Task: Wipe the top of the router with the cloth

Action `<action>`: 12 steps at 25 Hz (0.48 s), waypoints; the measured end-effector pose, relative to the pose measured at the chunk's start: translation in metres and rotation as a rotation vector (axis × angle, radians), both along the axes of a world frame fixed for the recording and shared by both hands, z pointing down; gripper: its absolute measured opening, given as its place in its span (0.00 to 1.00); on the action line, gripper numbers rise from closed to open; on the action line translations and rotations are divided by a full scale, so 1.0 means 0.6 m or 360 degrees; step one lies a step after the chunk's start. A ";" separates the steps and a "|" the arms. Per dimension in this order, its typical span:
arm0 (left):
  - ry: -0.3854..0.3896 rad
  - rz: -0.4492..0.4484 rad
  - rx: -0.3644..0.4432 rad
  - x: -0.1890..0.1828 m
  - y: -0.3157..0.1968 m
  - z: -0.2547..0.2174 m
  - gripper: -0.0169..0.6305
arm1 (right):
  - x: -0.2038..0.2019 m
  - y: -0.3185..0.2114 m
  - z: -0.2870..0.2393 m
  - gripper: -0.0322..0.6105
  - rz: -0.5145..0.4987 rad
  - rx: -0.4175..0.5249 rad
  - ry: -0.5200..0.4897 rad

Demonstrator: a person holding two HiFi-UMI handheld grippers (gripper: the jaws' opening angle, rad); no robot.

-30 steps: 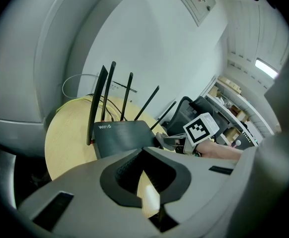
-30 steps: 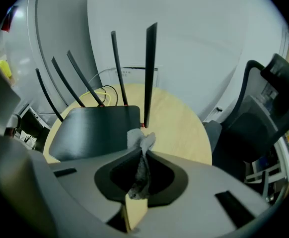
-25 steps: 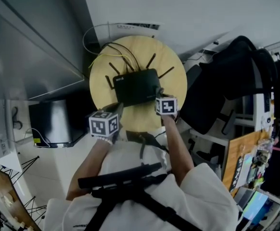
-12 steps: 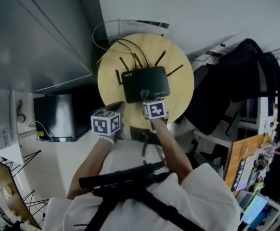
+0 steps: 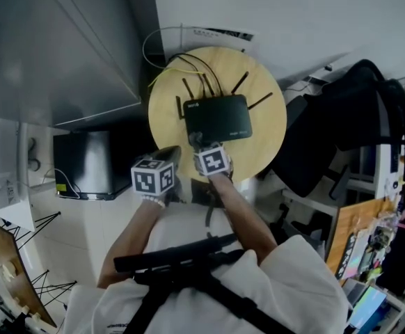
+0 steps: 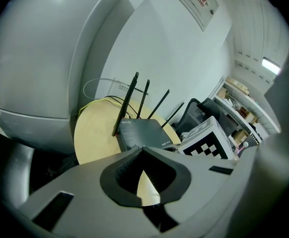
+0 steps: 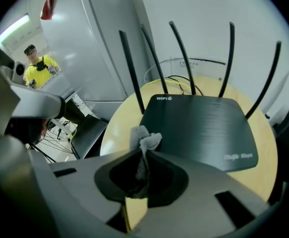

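Black router (image 5: 216, 117) in the middle of a round wood table (image 5: 265, 138), right gripper (image 5: 198, 143) at the router's 7 o'clock corner, jaws pinched on a grey cloth (image 7: 144, 140), left gripper (image 5: 168, 160) at the table's 7 o'clock edge, jaws together, holding nothing.

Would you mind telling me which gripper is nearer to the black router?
The right. The right gripper, shut on the cloth, is at the router's near left corner; the left gripper sits farther back, by the table's near edge.
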State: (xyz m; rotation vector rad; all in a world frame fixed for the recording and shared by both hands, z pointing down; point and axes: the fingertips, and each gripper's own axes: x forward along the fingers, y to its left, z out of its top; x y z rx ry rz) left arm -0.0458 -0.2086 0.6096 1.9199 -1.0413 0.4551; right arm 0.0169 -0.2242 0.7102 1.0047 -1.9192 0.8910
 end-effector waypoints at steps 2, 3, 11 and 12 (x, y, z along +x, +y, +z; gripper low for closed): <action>-0.0004 -0.0002 -0.0003 -0.002 0.002 0.001 0.02 | -0.014 0.005 0.002 0.11 -0.0026 -0.0017 -0.0022; -0.0004 -0.0001 -0.0004 -0.001 0.003 0.002 0.02 | -0.020 0.008 0.004 0.11 -0.0042 -0.0029 -0.0039; 0.0015 0.0101 0.0004 0.046 -0.005 0.001 0.02 | 0.044 -0.012 -0.032 0.11 0.0120 0.0058 -0.0148; 0.0018 0.0124 0.0006 0.059 -0.008 0.002 0.02 | 0.069 -0.016 -0.035 0.11 0.0166 0.0062 -0.0138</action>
